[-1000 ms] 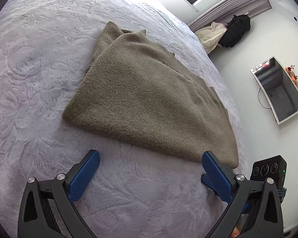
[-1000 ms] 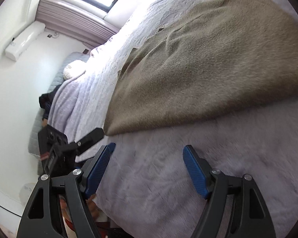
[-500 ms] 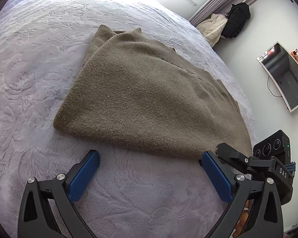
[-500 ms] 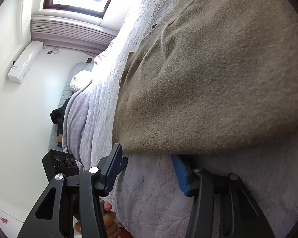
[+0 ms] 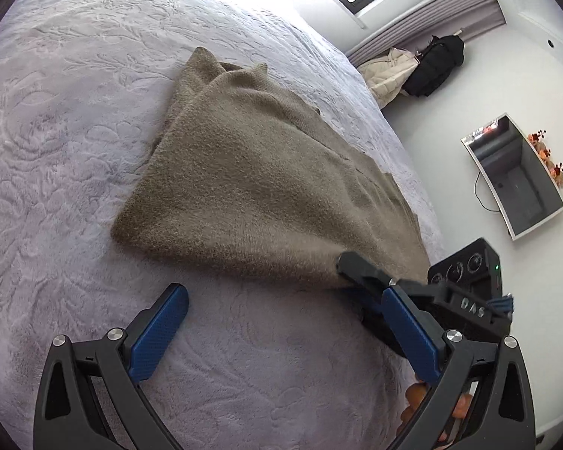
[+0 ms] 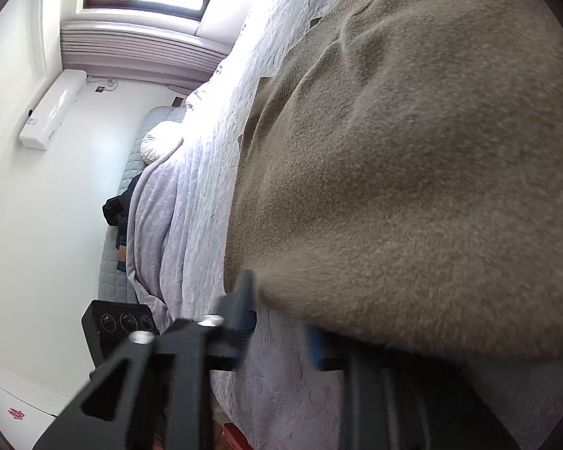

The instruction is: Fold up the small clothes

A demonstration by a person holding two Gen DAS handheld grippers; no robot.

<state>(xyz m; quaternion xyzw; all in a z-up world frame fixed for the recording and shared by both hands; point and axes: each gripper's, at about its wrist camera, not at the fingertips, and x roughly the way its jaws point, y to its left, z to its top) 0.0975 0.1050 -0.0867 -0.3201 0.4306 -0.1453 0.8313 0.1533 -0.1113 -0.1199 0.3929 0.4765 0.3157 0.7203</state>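
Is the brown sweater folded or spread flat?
Folded: the brown sweater shows doubled layers at its far end on the bedspread.

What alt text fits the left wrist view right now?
A brown knit sweater lies folded on a pale embossed bedspread, and the right tool is pinched on its near corner after its jaws have just been closing. The left tool is open in front of the sweater's near edge, not touching it.
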